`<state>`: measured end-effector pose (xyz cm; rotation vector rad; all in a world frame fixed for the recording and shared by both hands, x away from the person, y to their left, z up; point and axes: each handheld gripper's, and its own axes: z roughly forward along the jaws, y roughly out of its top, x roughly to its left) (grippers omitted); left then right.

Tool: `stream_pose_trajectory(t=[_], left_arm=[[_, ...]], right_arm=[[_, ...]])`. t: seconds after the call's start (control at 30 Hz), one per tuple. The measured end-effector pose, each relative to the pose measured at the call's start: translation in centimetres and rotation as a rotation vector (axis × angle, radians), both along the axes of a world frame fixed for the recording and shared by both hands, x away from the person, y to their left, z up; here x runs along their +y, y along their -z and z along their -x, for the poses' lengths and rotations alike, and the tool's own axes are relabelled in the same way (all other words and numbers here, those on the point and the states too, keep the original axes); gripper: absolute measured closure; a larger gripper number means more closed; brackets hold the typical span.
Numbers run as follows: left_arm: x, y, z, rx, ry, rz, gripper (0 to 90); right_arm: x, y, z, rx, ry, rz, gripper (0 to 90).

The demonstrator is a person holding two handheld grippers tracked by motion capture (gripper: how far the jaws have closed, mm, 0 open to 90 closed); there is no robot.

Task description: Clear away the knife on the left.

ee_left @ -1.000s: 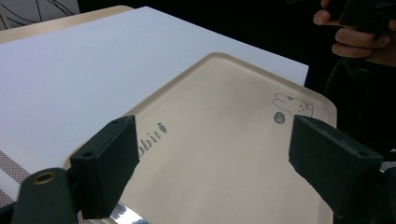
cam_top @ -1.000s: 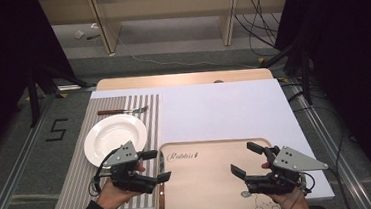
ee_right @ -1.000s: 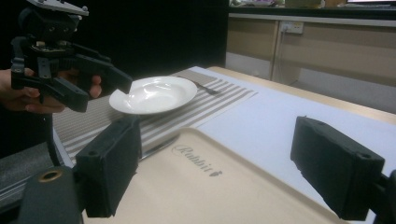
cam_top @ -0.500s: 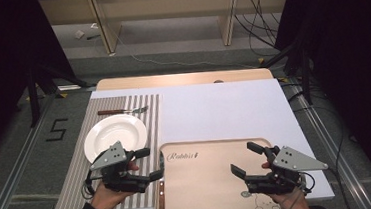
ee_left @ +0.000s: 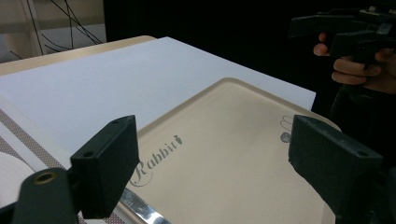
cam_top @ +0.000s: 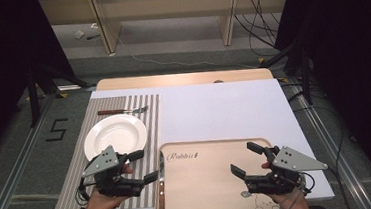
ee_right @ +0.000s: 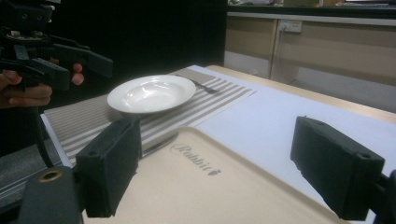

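Observation:
My left gripper (cam_top: pixel 146 166) hovers open over the near end of a striped placemat (cam_top: pixel 75 196), its jaws pointing right toward a beige tray (cam_top: pixel 205 193) marked "Rabbit". My right gripper (cam_top: pixel 242 158) is open above the tray's right part, jaws pointing left. Neither holds anything. A knife (cam_top: pixel 161 186) lies along the tray's left edge. A white plate (cam_top: pixel 115 135) rests on the placemat, with a fork (cam_top: pixel 124 111) beyond it. The left gripper view has its open jaws (ee_left: pixel 215 168) over the tray (ee_left: pixel 233 182). The right gripper view looks past its open jaws (ee_right: pixel 215 168) to the plate (ee_right: pixel 152 93).
A white sheet (cam_top: pixel 219 112) covers the table behind the tray. A wooden strip (cam_top: pixel 181 78) runs along the far edge, with shelving legs and cables on the floor beyond. A floor mark "5" (cam_top: pixel 57 129) sits at the left.
My left gripper has drifted a little to the left and toward the person, still open. The right gripper has not moved.

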<state>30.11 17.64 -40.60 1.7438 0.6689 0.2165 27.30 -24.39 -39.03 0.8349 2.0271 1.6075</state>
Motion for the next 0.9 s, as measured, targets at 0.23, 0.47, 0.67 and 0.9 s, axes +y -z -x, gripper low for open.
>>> stream_pose_trajectory(t=[0.23,0.47,0.67,0.9], left_arm=[[-0.25,0.15,0.00,0.001,0.000,-0.013,16.0],[-0.26,0.19,-0.12,0.003,-0.004,-0.023,16.0],[-0.37,0.24,-0.14,0.011,-0.003,-0.026,16.1],[-0.50,0.34,-0.23,0.015,0.001,-0.038,16.1]], right_arm=[[0.01,0.02,-0.02,0.000,-0.001,0.001,17.6],[0.01,0.01,-0.02,-0.001,-0.003,0.001,17.6],[0.00,0.01,-0.03,-0.002,-0.002,0.000,17.6],[0.00,0.01,-0.02,-0.002,-0.003,-0.001,17.6]])
